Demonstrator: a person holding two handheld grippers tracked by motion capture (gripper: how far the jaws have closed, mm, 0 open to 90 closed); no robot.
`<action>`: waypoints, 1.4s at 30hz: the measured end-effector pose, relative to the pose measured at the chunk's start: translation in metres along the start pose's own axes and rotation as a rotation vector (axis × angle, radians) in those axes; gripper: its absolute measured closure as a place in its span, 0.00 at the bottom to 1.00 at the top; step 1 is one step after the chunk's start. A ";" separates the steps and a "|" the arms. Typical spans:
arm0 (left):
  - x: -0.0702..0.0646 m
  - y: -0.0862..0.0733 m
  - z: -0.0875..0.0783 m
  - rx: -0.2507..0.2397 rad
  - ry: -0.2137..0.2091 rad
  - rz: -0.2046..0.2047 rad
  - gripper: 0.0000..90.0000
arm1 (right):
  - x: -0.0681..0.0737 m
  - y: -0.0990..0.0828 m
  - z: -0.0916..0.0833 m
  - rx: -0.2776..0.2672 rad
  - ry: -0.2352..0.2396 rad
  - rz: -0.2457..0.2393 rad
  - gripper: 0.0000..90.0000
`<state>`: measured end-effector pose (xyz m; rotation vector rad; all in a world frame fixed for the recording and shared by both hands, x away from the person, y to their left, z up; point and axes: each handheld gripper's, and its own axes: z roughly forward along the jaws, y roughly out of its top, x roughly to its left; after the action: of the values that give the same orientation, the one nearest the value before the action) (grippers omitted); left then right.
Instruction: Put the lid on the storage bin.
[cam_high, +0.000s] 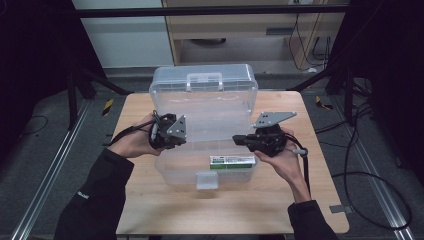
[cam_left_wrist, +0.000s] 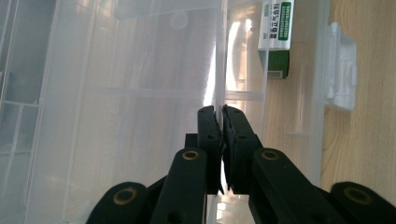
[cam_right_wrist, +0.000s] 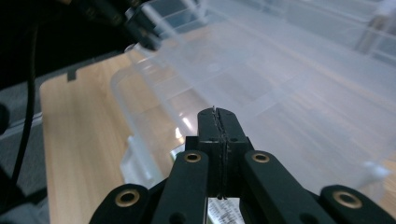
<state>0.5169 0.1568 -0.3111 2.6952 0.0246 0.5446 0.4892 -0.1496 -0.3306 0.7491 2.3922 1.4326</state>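
Observation:
A clear plastic storage box (cam_high: 176, 176) stands on the wooden table with its lid (cam_high: 205, 100) swung up and back. Inside, near the front wall, lies a small green-and-white carton (cam_high: 231, 161), which also shows in the left gripper view (cam_left_wrist: 275, 37). My left gripper (cam_high: 181, 136) is at the box's left side, shut on the thin edge of the clear lid (cam_left_wrist: 140, 93), which runs up from between the jaws (cam_left_wrist: 219, 112). My right gripper (cam_high: 235, 139) hovers over the box's right part, pointing left, jaws shut with nothing between them (cam_right_wrist: 218, 112).
A white latch (cam_high: 206, 180) hangs off the box's front wall, also seen beside it (cam_left_wrist: 341, 70). Bare table (cam_high: 150, 210) lies in front and at both sides. Black cables (cam_high: 370, 180) trail on the floor at the right, and dark stands flank the table.

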 end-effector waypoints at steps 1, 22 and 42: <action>0.000 0.000 0.000 0.000 0.000 -0.001 0.95 | -0.004 0.001 -0.003 -0.022 -0.029 0.026 1.00; -0.005 -0.002 0.002 -0.015 -0.021 -0.007 0.95 | -0.036 -0.001 -0.008 -0.142 -0.228 0.158 1.00; -0.010 -0.004 0.004 -0.015 -0.047 -0.005 0.95 | -0.039 -0.002 -0.007 -0.122 -0.254 0.167 1.00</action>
<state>0.5095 0.1584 -0.3196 2.6920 0.0144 0.4776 0.5181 -0.1774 -0.3309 1.0510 2.0747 1.4328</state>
